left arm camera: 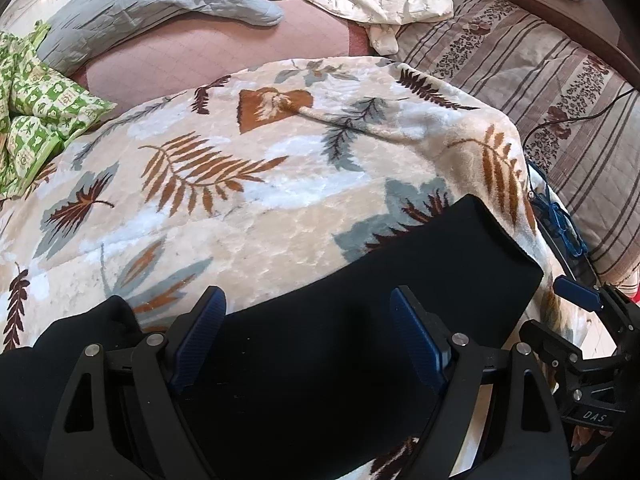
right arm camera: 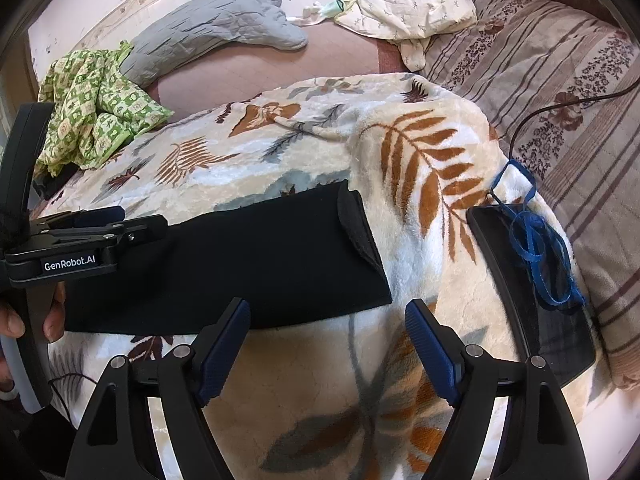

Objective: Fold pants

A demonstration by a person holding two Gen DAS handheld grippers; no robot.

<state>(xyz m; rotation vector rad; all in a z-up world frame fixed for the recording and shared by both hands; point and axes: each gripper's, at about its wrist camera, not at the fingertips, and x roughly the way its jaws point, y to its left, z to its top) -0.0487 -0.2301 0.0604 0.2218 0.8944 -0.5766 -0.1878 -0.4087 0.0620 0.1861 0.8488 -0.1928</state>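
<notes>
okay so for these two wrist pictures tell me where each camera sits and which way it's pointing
Left wrist: sits on the left gripper, looking forward along its open fingers, low over the black pants toward the leaf-print blanket; the right gripper shows at the right edge.
Right wrist: sits on the right gripper, open, over the blanket just past the pants' end; the left gripper and the person's fingers show at left.
Shared: pants, blanket, grey quilted pillow, green patterned cloth, blue cord.

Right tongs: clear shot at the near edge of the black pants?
Probably yes. The right tongs are open just short of the black pants edge, only leaf-print blanket between; the left tongs sit farther left.
</notes>
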